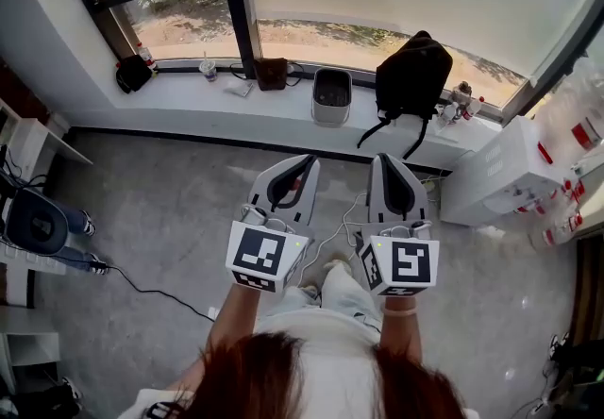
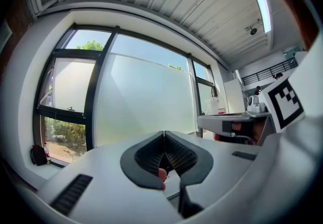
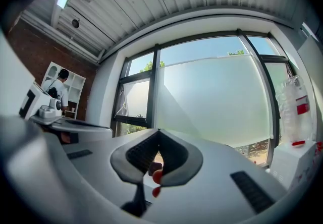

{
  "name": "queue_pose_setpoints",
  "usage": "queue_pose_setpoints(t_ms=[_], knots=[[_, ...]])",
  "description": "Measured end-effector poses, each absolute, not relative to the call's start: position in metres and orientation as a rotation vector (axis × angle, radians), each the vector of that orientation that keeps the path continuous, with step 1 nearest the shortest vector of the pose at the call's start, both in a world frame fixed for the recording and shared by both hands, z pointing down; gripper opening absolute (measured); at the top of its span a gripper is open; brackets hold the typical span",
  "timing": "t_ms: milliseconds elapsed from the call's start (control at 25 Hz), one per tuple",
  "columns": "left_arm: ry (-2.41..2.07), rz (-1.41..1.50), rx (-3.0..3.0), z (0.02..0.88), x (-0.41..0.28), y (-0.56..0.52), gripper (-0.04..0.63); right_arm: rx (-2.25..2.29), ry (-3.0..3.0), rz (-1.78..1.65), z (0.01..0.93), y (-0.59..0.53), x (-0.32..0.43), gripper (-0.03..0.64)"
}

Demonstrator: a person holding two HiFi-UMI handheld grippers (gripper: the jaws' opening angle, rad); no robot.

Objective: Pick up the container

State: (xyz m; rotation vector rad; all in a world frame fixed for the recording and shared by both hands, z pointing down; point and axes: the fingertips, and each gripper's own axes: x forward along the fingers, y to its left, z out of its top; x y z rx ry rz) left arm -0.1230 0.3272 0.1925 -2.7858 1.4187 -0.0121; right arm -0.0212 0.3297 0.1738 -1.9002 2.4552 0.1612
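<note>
While the grey container (image 1: 331,96) sits on the windowsill (image 1: 184,104), the left gripper (image 1: 304,162) and right gripper (image 1: 387,159) hover level, jaws pressed together, empty

A black backpack (image 1: 412,75) stands upright toward the right end of the white windowsill (image 1: 184,98), with its straps hanging over the sill's edge. A small black bag (image 1: 133,74) lies at the sill's left end. Between the two, against the glass, are a lidded cup (image 1: 209,70) and a brown pouch (image 1: 271,73). A white cabinet (image 1: 500,172) stands under the sill's right end, and a black cable (image 1: 142,290) trails over the floor well away from the sill.
</note>
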Motion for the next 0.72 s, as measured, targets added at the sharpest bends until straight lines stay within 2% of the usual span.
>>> queue_pose_setpoints(t_ms=[720], knots=[[1.464, -0.051, -2.765, 0.216, -0.102, 0.208, 0.017, -1.952, 2.455, 0.180, 0.201, 0.217, 0.005, 0.025]])
